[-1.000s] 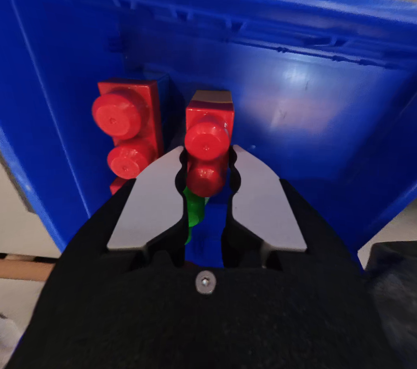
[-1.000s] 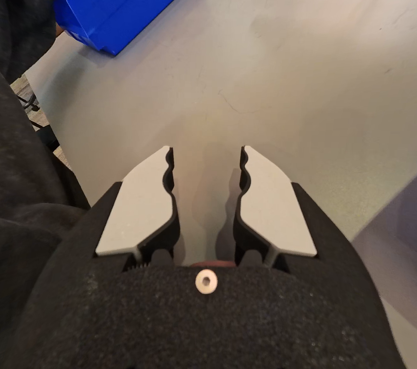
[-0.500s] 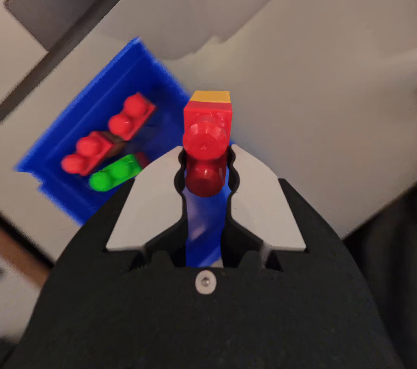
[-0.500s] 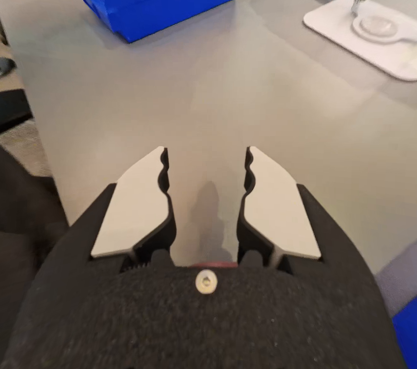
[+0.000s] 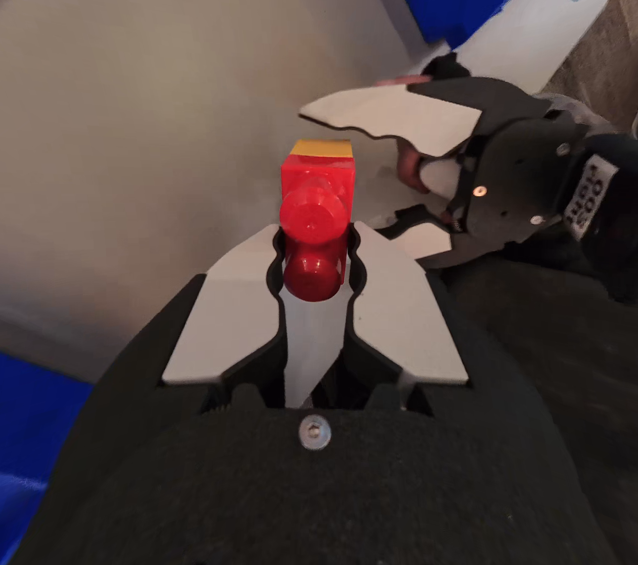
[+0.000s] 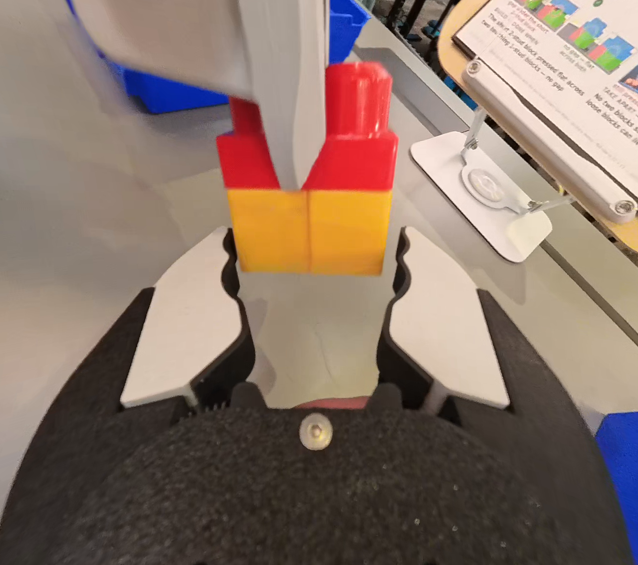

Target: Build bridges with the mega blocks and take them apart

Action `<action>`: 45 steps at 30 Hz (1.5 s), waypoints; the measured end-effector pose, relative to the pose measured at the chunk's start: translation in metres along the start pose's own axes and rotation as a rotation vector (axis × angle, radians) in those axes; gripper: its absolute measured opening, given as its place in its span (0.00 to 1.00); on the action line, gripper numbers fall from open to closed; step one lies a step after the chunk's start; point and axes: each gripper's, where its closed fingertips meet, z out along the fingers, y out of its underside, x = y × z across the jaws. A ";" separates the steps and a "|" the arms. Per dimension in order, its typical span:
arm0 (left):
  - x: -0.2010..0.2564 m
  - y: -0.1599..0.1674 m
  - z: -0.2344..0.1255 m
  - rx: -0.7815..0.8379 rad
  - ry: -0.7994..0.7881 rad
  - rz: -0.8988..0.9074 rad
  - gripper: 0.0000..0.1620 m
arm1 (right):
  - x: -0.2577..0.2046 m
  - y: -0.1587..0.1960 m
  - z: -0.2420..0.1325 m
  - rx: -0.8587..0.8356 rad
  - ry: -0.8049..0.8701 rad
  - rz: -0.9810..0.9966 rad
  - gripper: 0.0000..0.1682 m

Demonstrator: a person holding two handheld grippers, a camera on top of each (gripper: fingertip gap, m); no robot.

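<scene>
Grey table (image 6: 103, 203) underneath; my left gripper (image 5: 316, 238) clamped the red block (image 6: 352, 148) atop two yellow blocks (image 6: 307, 231), its finger crossing my right view. Right gripper (image 6: 314, 258) gaped just beside the yellows. Blue bin (image 6: 165, 89) and instruction stand (image 6: 483, 196) stood behind.

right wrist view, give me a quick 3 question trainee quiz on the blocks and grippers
1. True or false: the left gripper is shut on the red block.
2. Which blocks sit under the red block? A) green B) yellow C) blue
3. Fill in: the right gripper is ____, its fingertips at either side of the yellow blocks.

Key: 1 true; 2 B; 3 open
</scene>
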 end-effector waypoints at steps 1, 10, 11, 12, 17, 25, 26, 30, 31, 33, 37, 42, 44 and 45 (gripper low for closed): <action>0.006 -0.004 0.004 -0.006 0.020 -0.003 0.21 | 0.003 0.001 0.000 0.005 0.011 0.004 0.52; 0.011 -0.018 0.031 -0.045 0.060 0.013 0.21 | 0.020 0.033 0.005 -0.081 0.030 -0.055 0.54; 0.010 -0.018 0.033 -0.047 0.055 0.021 0.21 | 0.020 0.034 0.006 -0.082 0.028 -0.048 0.54; 0.009 -0.020 0.034 -0.042 0.054 0.021 0.21 | 0.021 0.036 0.006 -0.084 0.025 -0.037 0.54; 0.002 -0.031 0.011 0.025 0.077 0.001 0.21 | 0.025 0.080 0.017 -0.227 0.032 -0.090 0.54; -0.014 -0.025 -0.059 0.204 0.022 0.056 0.21 | 0.028 0.079 0.013 -0.183 -0.024 0.060 0.54; -0.014 -0.018 -0.056 0.237 0.006 0.077 0.21 | 0.026 0.076 0.011 -0.169 -0.038 0.069 0.54; -0.027 0.006 -0.030 0.512 -0.170 0.153 0.21 | 0.026 0.060 -0.004 -0.124 -0.043 0.076 0.54; -0.031 0.013 -0.023 0.591 -0.221 0.163 0.21 | 0.026 0.054 -0.011 -0.105 -0.041 0.078 0.54; -0.036 0.029 -0.013 0.754 -0.290 0.135 0.21 | 0.032 0.044 -0.026 -0.081 -0.022 0.091 0.54; -0.038 0.054 -0.011 0.906 -0.350 0.070 0.21 | 0.061 0.019 -0.068 -0.025 0.048 0.092 0.54; -0.041 0.062 -0.016 0.876 -0.538 0.256 0.21 | 0.156 0.031 -0.148 -0.116 0.271 0.116 0.54; -0.035 0.064 -0.003 0.852 -0.466 0.255 0.21 | 0.188 0.070 -0.174 -0.257 0.295 0.173 0.54; -0.033 0.064 0.000 0.850 -0.452 0.257 0.21 | 0.200 0.092 -0.183 -0.338 0.308 0.190 0.54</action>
